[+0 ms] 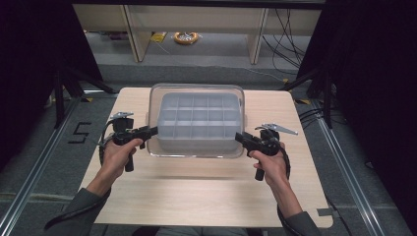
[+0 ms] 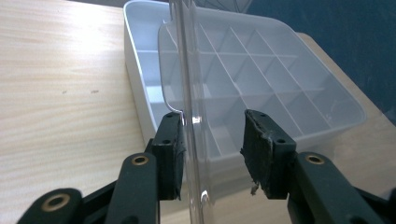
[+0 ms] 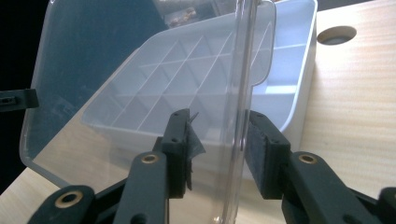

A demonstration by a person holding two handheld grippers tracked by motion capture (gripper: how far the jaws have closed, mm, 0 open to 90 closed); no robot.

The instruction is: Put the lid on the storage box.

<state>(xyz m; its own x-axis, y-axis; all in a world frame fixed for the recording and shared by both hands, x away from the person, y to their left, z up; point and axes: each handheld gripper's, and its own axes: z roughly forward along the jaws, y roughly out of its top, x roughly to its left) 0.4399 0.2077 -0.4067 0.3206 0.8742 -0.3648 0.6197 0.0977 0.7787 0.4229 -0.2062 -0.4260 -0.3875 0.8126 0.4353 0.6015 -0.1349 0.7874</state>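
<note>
While pinched at both short ends, hangs over the white compartment box [image 2: 135,51] near the far middle of the wooden table [image 1: 196,196]: clear lid [image 1: 196,88], hard thin plastic, see-through enough to show the empty grid beneath. Cannot tell whether its far edge touches the box.

Left gripper [image 1: 153,131] closed on the lid's left rim, one pad flat against the raised lip in the left gripper view. Right gripper [image 1: 239,136] closed on the opposite rim, the lip caught between its pads in the right gripper view.

Handling, judged: very light, fairly stiff but likely to flex or twist if one end leads the other. Smooth and glossy, so prone to slip from the pads; brittle enough to crack under a hard squeeze. Best held as now, on the upturned lip at the middle of each short side, never on the flat pane. Keep both ends level and moving together.

Around: box lightweight too, apt to slide or tip if the lid catches a wall or divider. Round hole [image 3: 336,34] in the tabletop just beyond the box corner. Off the table, a yellow coil [image 1: 186,37] and loose cables on the floor, well apart. Nothing between lid and bare tabletop on the near side.
</note>
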